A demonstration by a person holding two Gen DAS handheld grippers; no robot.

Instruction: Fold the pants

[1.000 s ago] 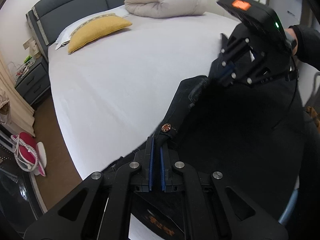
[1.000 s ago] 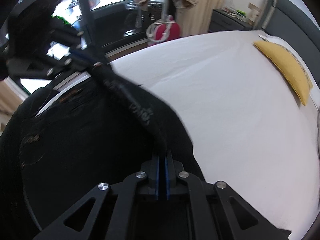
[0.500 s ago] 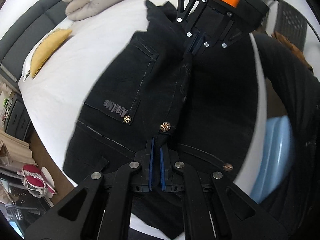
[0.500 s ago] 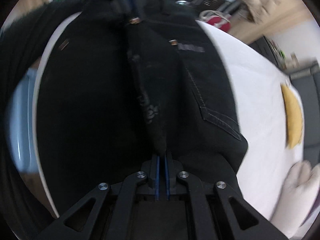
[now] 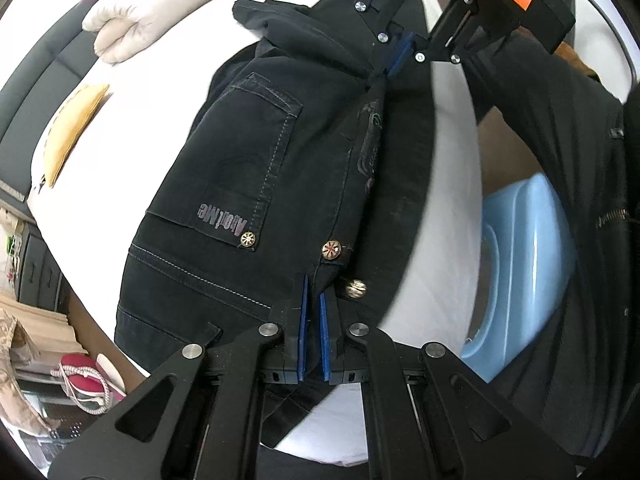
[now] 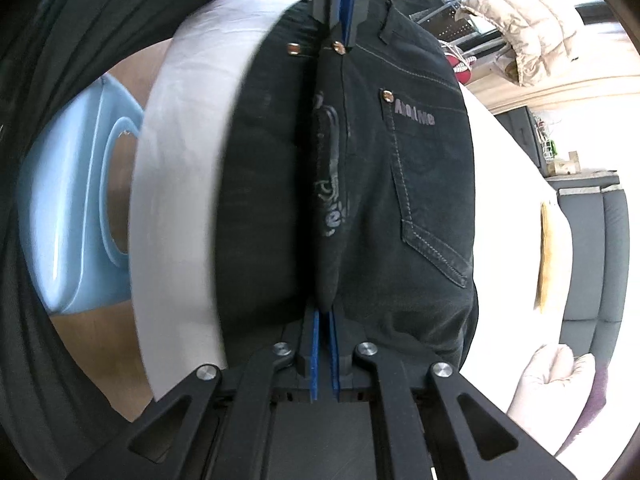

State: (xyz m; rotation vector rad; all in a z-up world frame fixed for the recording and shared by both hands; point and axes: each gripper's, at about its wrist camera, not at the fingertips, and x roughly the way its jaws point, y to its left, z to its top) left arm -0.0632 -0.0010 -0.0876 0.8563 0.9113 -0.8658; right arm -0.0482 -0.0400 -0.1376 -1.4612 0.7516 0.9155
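Black jeans with a back pocket and copper rivets hang stretched over the white bed. My left gripper is shut on one end of the waistband beside a rivet. My right gripper is shut on the other end of the waistband. Each gripper shows in the other's view, the right one at the top of the left wrist view, the left one at the top of the right wrist view. The jeans spread taut between them, with the waistband folded into a ridge.
A yellow cushion and a rolled cream duvet lie near the grey headboard. A light blue plastic stool stands on the floor beside the bed edge. A red bag lies on the floor.
Both grippers have tipped down to look at the bed. The jeans, first bunched between the grippers, now hang spread open with the back pocket showing.
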